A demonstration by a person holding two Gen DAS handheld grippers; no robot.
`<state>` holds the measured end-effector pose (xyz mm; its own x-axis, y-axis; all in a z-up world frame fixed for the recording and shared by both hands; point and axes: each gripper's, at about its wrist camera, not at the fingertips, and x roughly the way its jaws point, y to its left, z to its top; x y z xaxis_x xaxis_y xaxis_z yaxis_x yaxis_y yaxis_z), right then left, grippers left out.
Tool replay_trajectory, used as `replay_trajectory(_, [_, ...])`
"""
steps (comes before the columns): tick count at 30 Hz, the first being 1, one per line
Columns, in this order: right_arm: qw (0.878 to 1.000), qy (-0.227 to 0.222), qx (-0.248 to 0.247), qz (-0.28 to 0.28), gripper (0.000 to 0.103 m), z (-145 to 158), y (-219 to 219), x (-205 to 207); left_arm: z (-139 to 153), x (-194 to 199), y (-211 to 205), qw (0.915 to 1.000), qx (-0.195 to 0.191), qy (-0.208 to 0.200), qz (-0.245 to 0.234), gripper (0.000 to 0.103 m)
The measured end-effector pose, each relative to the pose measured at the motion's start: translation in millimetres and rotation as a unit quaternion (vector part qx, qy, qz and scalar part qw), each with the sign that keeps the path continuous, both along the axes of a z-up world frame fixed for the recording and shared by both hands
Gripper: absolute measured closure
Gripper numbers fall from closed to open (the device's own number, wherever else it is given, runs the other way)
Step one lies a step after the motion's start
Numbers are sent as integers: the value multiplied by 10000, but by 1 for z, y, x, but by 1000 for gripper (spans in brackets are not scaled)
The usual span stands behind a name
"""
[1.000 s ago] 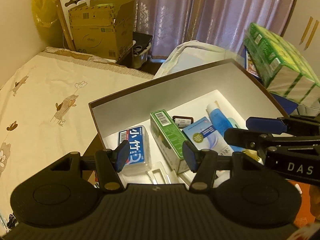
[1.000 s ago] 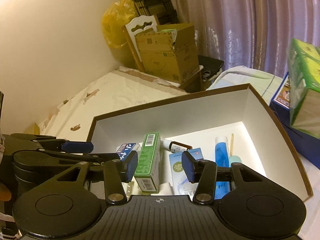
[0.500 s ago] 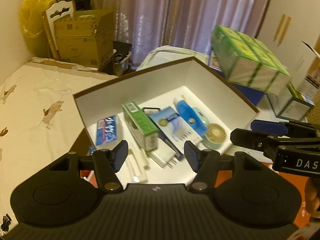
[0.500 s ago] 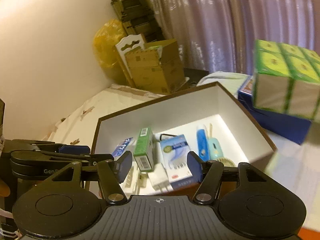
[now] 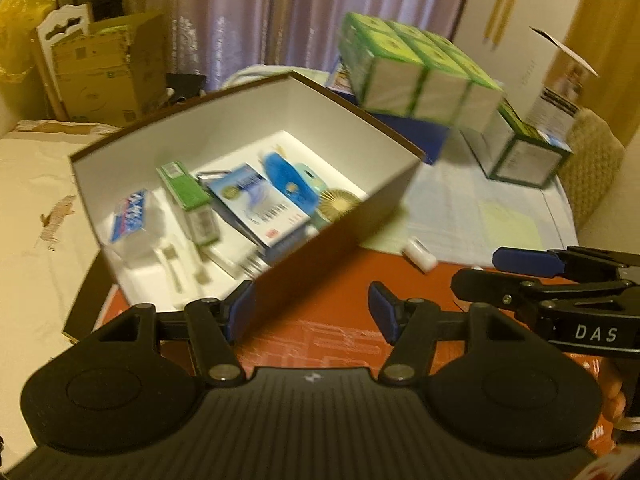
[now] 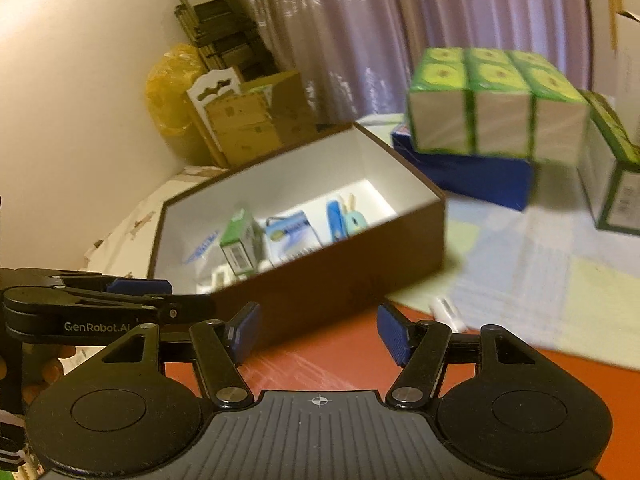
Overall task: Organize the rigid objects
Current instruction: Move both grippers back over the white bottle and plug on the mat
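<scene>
A brown box with a white inside (image 5: 362, 128) (image 6: 400, 160) stands on the red table. It holds a green carton (image 5: 182, 180) (image 6: 238, 236), a blue-and-white carton (image 5: 256, 200) (image 6: 292, 232), a blue tube (image 5: 286, 178), a small packet with blue print (image 5: 132, 216) and a round gold-faced item (image 5: 340, 202). A small white object (image 5: 418, 252) (image 6: 446, 312) lies on the table right of the box. My left gripper (image 5: 312, 314) is open and empty in front of the box. My right gripper (image 6: 320, 334) is open and empty, also in front of the box.
Green-and-white packs (image 5: 416, 76) (image 6: 496, 104) sit on a blue box (image 6: 472, 176) behind right. A pale cloth (image 5: 480, 208) covers the table's right part. Cardboard boxes (image 5: 108, 68) and a yellow bag (image 6: 172, 88) stand at the back left.
Both grippers have drawn back from above the box and swung right. The red table and the small white object have come into view. Both stay open and empty.
</scene>
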<state>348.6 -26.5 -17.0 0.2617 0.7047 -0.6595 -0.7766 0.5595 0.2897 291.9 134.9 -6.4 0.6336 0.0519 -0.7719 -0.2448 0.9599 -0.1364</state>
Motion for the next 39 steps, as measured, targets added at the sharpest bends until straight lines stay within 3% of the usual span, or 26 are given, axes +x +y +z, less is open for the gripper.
replay_trajectory(19, [9957, 111, -546, -741, 42, -34, -81, 5, -41, 22, -73, 9970, -19, 262, -732, 45])
replay_trajectory(39, [9870, 133, -1290, -951, 42, -84, -86, 52, -86, 82, -95, 9892, 174, 599, -1326, 45])
